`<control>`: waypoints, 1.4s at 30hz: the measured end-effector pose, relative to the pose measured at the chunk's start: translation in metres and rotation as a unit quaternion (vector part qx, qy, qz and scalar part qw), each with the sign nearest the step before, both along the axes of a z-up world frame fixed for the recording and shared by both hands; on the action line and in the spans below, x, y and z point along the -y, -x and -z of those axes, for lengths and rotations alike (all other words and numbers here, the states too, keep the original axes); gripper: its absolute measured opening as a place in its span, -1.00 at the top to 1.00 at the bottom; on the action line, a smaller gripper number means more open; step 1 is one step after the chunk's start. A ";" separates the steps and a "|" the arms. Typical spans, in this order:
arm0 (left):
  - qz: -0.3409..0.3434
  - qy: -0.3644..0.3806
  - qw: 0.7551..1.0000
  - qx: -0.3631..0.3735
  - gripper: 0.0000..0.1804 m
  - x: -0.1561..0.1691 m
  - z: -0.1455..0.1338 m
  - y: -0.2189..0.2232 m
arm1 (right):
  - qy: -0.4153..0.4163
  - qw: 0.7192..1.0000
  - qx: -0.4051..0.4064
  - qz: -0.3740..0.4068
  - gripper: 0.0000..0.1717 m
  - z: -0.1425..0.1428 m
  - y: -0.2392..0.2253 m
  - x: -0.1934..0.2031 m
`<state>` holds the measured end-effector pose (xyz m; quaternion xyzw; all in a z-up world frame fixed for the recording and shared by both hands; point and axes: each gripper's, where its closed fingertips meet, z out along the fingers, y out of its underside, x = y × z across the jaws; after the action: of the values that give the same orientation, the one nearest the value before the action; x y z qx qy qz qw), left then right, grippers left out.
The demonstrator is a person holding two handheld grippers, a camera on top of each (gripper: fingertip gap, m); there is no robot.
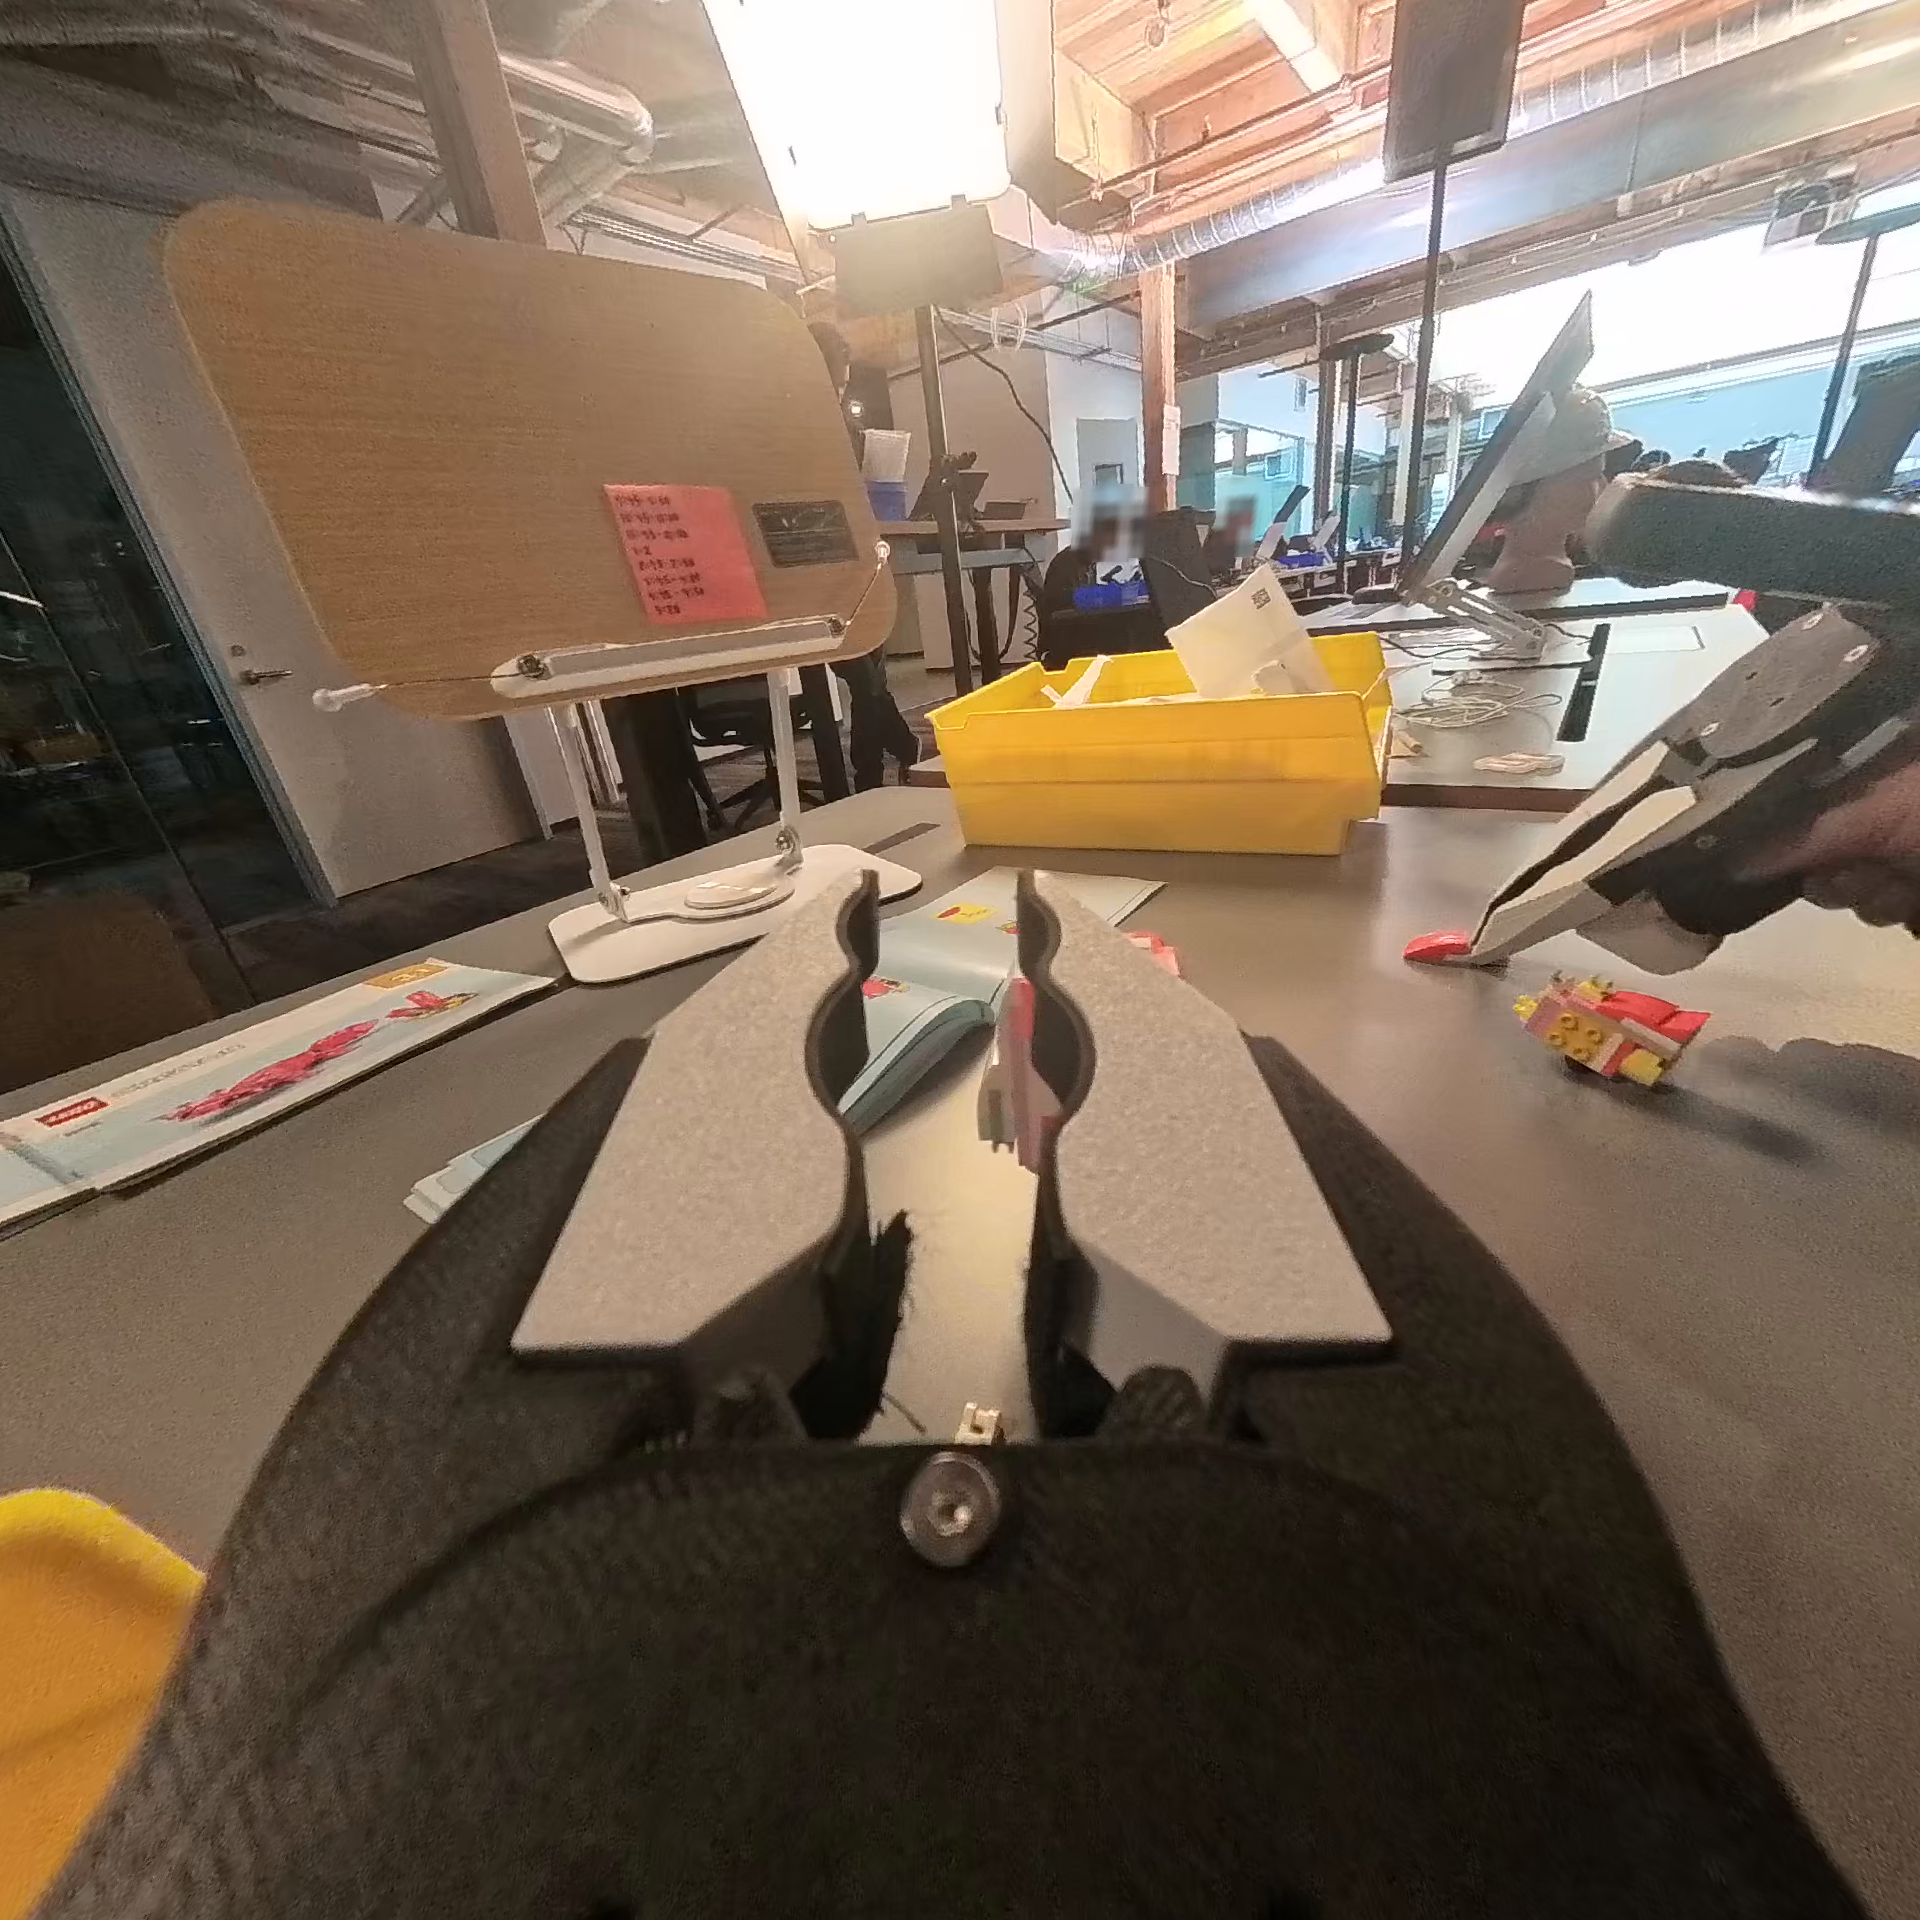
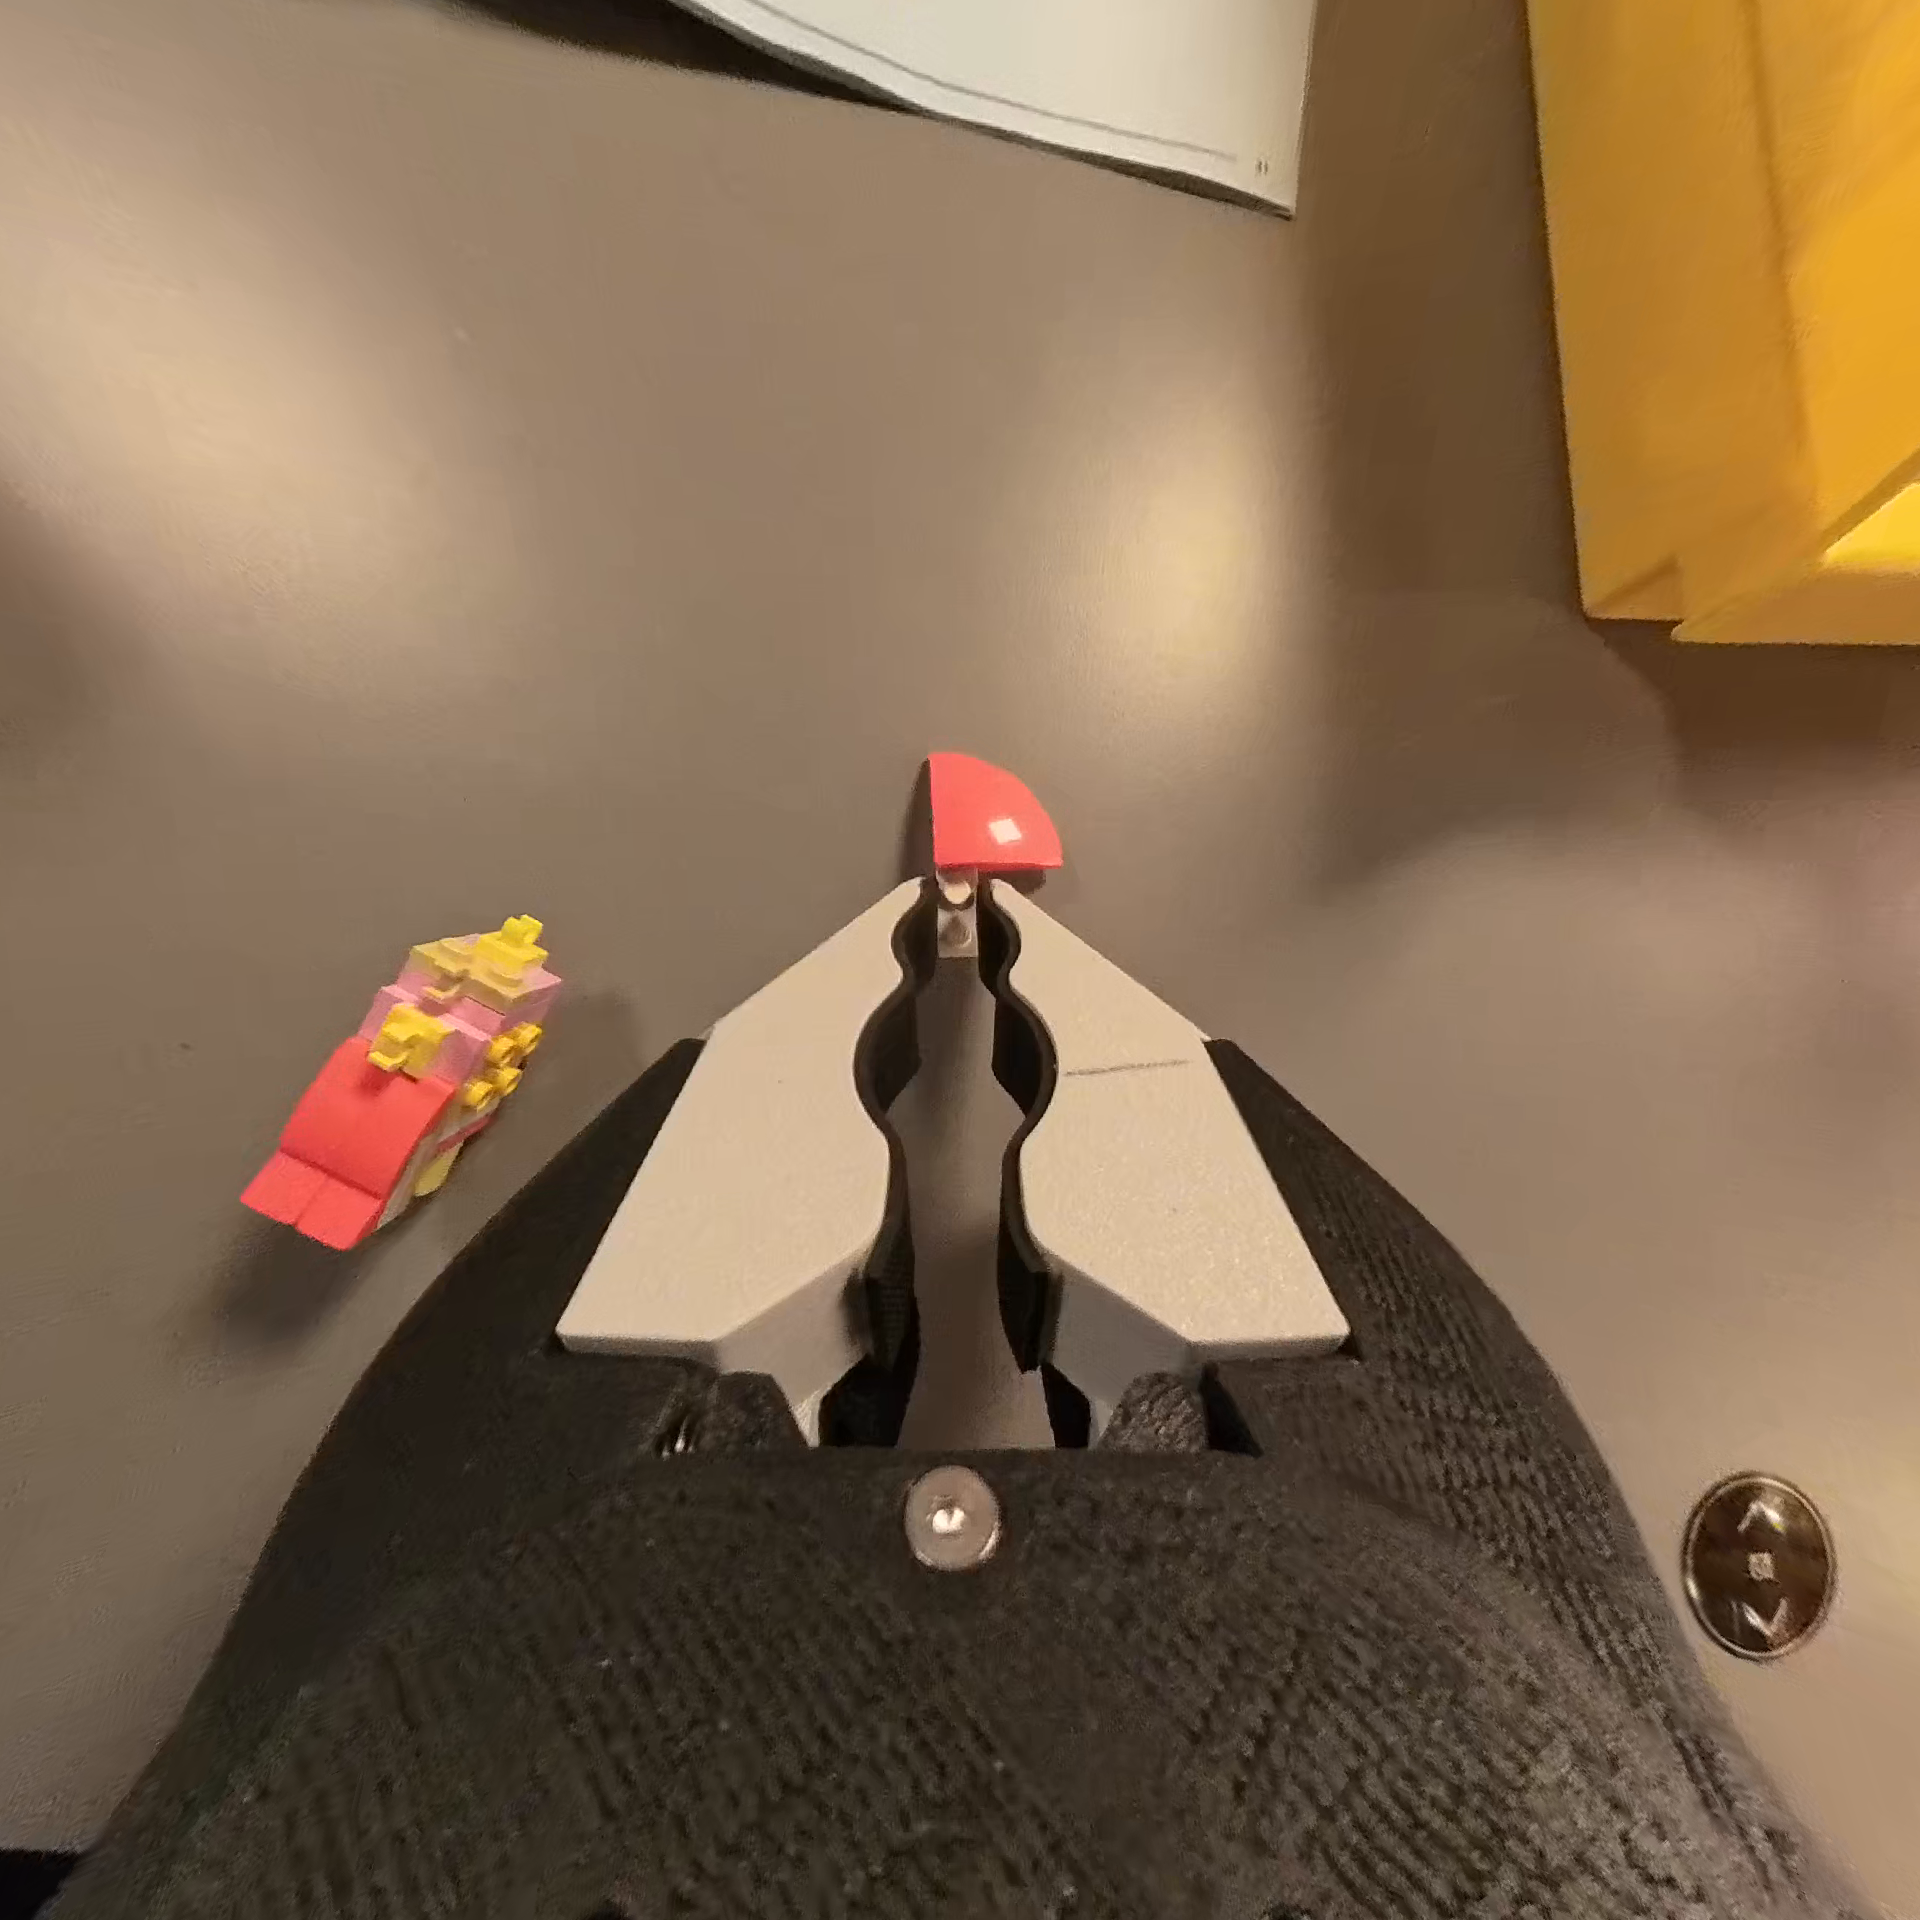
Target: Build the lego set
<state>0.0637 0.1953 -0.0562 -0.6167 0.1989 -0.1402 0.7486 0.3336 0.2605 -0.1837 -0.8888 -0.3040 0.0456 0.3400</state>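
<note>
Left view: the left gripper (image 1: 940, 894) hovers over one open booklet (image 1: 925, 1013). Its jaws stand narrowly apart with one red-pink brick (image 1: 1013, 1070) against the right finger. I cannot tell if it is gripped. One bin (image 1: 1153, 769) sits at 1 o'clock. Right view: the right gripper (image 2: 956, 883) has jaws nearly closed, pinching the pale stub of one red wedge (image 2: 992, 816) on the desk (image 2: 623, 520). The wedge is probably light, stiff and slick. One model (image 2: 405, 1091) lies at 9 o'clock.
</note>
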 end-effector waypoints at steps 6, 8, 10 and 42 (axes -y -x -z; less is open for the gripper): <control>0.004 0.001 1.000 -0.001 0.73 0.000 0.001 -0.002 | 0.024 0.999 -0.033 0.010 0.61 -0.001 -0.001 0.004; 0.004 0.001 1.000 -0.002 0.73 0.000 0.001 -0.002 | 0.022 0.999 -0.037 0.018 0.57 -0.006 -0.006 0.007; 0.004 0.000 1.000 -0.003 0.74 0.000 0.001 -0.003 | -0.023 0.998 -0.062 0.024 0.57 -0.026 -0.004 0.003; -0.257 0.058 0.964 0.041 0.68 0.139 -0.132 0.210 | -0.465 0.808 -0.295 -0.211 0.97 -0.136 0.188 0.083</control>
<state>-0.1467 0.0559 0.0761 -0.6830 -0.0050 0.0204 0.7301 0.1456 0.1770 -0.0477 -0.4823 -0.3539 0.2289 0.7680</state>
